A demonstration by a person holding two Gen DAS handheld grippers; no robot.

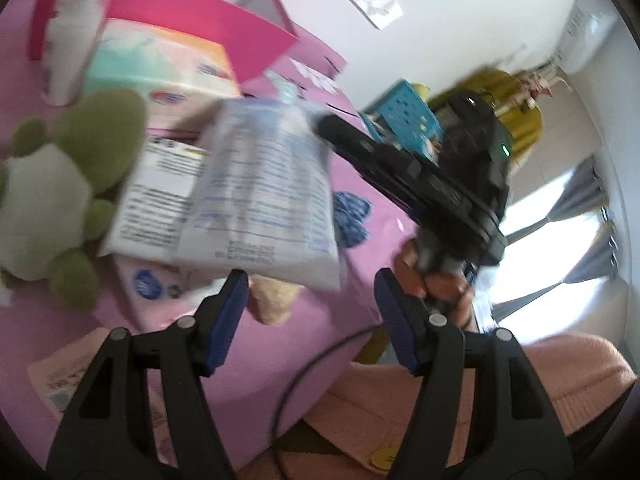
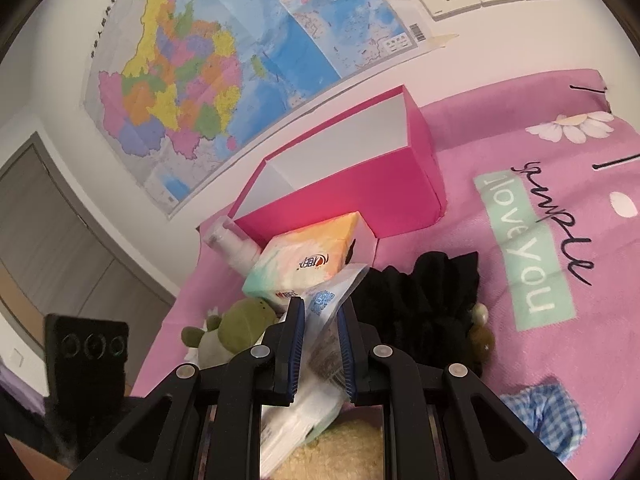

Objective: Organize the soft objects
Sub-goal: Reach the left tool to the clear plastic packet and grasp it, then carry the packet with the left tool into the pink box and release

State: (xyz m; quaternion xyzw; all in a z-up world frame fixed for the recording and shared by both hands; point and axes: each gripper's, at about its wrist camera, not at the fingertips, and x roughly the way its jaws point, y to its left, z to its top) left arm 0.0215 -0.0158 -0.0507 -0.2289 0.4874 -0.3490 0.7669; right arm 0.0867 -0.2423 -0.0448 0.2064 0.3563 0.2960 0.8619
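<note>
1. Left wrist view: left gripper is hanging wide open, blue pads gripping nothing, above the pink blanket.
2. Just ahead of it a white tissue pack with blue print is hanging in the air, blurred; the right gripper is holding its far end.
3. A green plush toy is lying at left beside a second white pack; behind them a pastel tissue box and a pink box.
4. A blue knit piece is lying on the blanket further right; a bare hand is gripping the right tool's handle.
5. Right wrist view: right gripper is closing narrow on the tissue pack, pack pinched between both blue pads, sticking forward and also back under the gripper.
6. Pastel tissue box is sitting just ahead, touching the open pink box; a white bottle is lying to its left.
7. Green plush toy is sitting left of the gripper, black cloth on the right, blue checked cloth at lower right, all on the pink blanket.
</note>
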